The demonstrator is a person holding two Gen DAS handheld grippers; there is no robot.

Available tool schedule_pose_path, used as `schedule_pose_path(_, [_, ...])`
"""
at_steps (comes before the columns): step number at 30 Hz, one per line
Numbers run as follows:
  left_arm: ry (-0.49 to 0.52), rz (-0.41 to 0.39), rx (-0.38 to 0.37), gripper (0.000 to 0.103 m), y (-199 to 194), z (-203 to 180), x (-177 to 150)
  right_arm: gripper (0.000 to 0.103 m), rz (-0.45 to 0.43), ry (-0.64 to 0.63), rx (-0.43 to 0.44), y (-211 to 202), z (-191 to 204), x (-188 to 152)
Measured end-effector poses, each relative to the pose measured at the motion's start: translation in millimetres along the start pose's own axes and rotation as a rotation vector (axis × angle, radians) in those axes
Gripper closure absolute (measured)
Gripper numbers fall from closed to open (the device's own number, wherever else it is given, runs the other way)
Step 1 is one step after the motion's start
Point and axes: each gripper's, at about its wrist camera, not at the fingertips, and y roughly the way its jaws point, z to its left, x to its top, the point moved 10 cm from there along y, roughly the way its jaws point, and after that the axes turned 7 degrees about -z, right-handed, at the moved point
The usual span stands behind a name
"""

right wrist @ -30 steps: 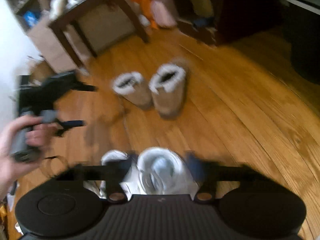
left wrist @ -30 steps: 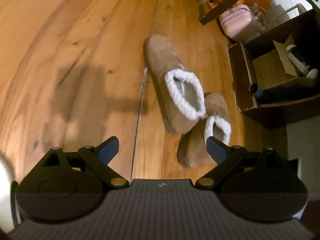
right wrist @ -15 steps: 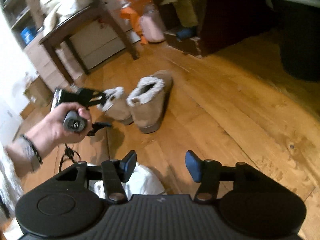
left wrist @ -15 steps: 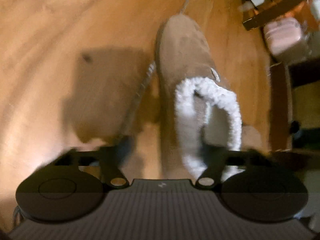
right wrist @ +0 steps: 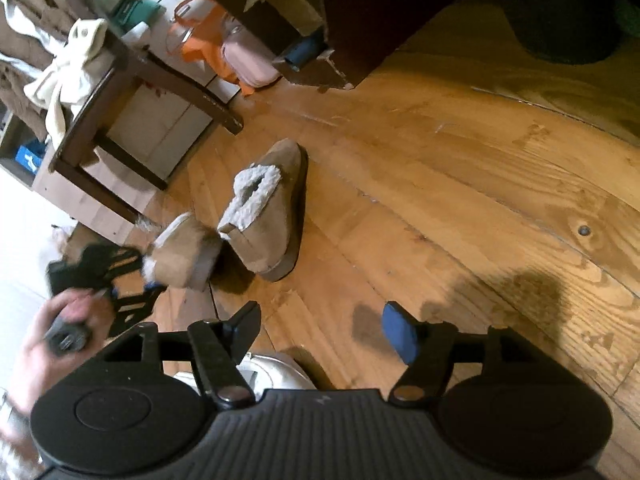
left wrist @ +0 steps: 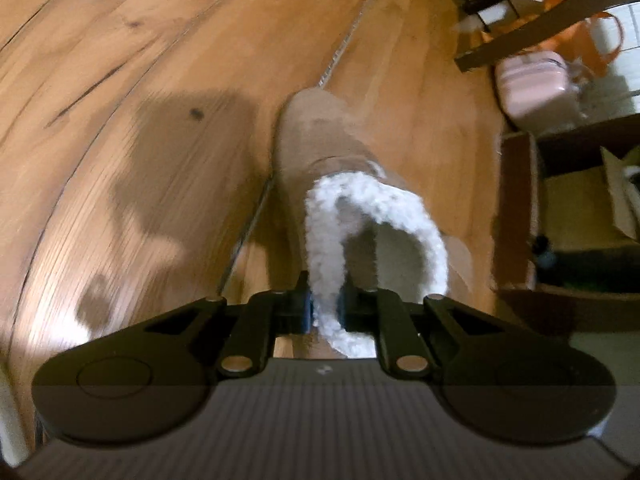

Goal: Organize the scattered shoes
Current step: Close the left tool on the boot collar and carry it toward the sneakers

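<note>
While the wooden floor fills most of both views, a hand shows at the far left edge of the right wrist view, and it holds the left gripper. This gripper is pressed together on the fleece collar of a tan slipper, at the heel end. In the left wrist view the same left gripper pinches the white fleece rim between its two pads, and the slipper points away from the camera with its toe toward the far side of the floor. Whether its sole touches the boards, I cannot tell.

Just to the right of it, a second tan slipper stands flat on the floor, with its heel near the held one and its toe toward the dark table. A pale cloth hangs over the table top. Behind the table leg there are an orange bag and a pink case, and next to them a dark cabinet.

At the lower edge, the right gripper is spread and its jaws are opening, with only bare boards between them. A white shoe lies under its left finger, partly hidden.
</note>
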Motion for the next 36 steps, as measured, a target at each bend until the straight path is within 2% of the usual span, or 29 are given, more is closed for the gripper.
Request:
schedule_pose_path(4, [0.048,0.079,-0.063,0.092,-45,-14,-37,0.033,0.011,0.035,0.005,-7,-12,7])
schedule_pose_path(8, [0.125,0.128,-0.133,0.092,-83,-36,-78,0.03,-0.005,0.038,-0.036,-23,-28,15])
schedule_pose_path(11, [0.185,0.164,-0.164,0.091,-99,-53,-105,0.029,-0.037,0.071,-0.069,-37,-44,23])
schedule_pose_path(15, [0.29,0.23,-0.197,0.091,-110,-82,-155,0.028,-0.073,0.132,-0.104,-59,-70,32])
schedule_pose_path(17, [0.357,0.243,-0.179,0.091,-107,-92,-178,0.025,-0.098,0.165,-0.13,-70,-85,34])
schedule_pose_path(21, [0.541,0.363,-0.05,0.09,-70,-98,-243,0.023,-0.102,0.199,-0.18,-81,-109,35])
schedule_pose_path(23, [0.598,0.408,0.014,0.084,-57,-92,-261,0.023,-0.102,0.165,-0.193,-83,-109,37])
schedule_pose_path(25, [0.696,0.399,0.072,0.068,-48,-88,-276,0.023,-0.103,0.102,-0.191,-83,-102,38])
schedule_pose_path(27, [0.747,0.402,0.067,0.058,-50,-90,-281,0.023,-0.087,0.066,-0.181,-78,-93,36])
schedule_pose_path(29, [0.767,0.406,0.05,0.054,-56,-93,-279,0.023,-0.069,0.029,-0.167,-73,-84,33])
schedule_pose_path(30, [0.792,0.403,0.049,0.047,-62,-92,-277,0.023,-0.06,-0.013,-0.169,-70,-80,31])
schedule_pose_path(31, [0.825,0.4,0.06,0.035,-67,-89,-273,0.023,-0.053,-0.062,-0.182,-68,-76,30])
schedule_pose_path(33, [0.891,0.405,0.099,0.023,-78,-80,-269,0.023,-0.031,-0.167,-0.213,-64,-70,25])
schedule_pose_path(36, [0.972,0.439,0.091,0.023,-98,-70,-275,0.025,0.041,-0.374,-0.29,-54,-62,8])
